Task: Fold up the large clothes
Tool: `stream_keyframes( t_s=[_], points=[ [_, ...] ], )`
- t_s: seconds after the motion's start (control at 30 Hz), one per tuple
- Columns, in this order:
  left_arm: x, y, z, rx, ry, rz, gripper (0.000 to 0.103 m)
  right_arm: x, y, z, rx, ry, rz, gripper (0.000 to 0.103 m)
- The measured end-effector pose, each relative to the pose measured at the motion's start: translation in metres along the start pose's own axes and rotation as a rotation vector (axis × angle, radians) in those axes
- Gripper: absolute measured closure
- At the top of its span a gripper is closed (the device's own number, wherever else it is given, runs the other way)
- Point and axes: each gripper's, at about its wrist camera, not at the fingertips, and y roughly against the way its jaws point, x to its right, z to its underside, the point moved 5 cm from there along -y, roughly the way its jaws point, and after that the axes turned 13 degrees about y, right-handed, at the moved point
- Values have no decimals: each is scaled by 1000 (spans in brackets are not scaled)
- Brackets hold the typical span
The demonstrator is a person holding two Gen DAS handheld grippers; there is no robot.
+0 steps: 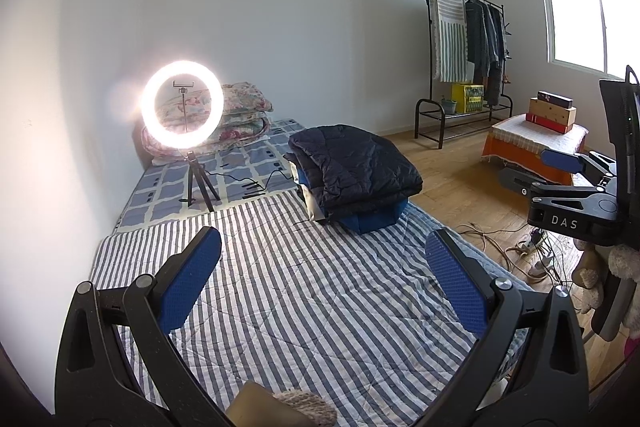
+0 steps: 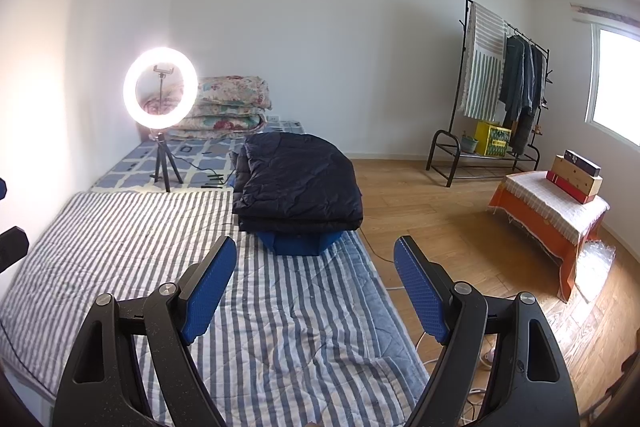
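Stack of folded dark quilted clothes (image 2: 298, 183) sits far on the bed (image 2: 120, 227): soft, bulky, slippery; I'd grip edges. Left gripper (image 1: 322, 279) and right gripper (image 2: 316, 285) gape wide, empty.

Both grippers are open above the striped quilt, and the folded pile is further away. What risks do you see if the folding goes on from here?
1. The ring light stands on a thin tripod close to the folded pile; a swung garment may tip it.
2. Its cable lies on the bed near the pile and could snag in cloth.
3. The dark jacket on top overhangs the blue garment, so the pile may slide.
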Motion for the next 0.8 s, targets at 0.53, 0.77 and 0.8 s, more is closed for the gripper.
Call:
stream_keyframes(
  t_s=[0.53, 0.77, 0.8],
  points=[
    [-3, 3, 4, 4, -11, 6, 0, 1, -1, 3, -5, 14, -11, 22],
    [-5, 6, 3, 20, -14, 2, 0, 4, -2, 3, -8, 7, -16, 22],
    [-5, 6, 3, 23, -14, 1, 0, 4, -2, 3, -9, 8, -16, 22]
  ],
)
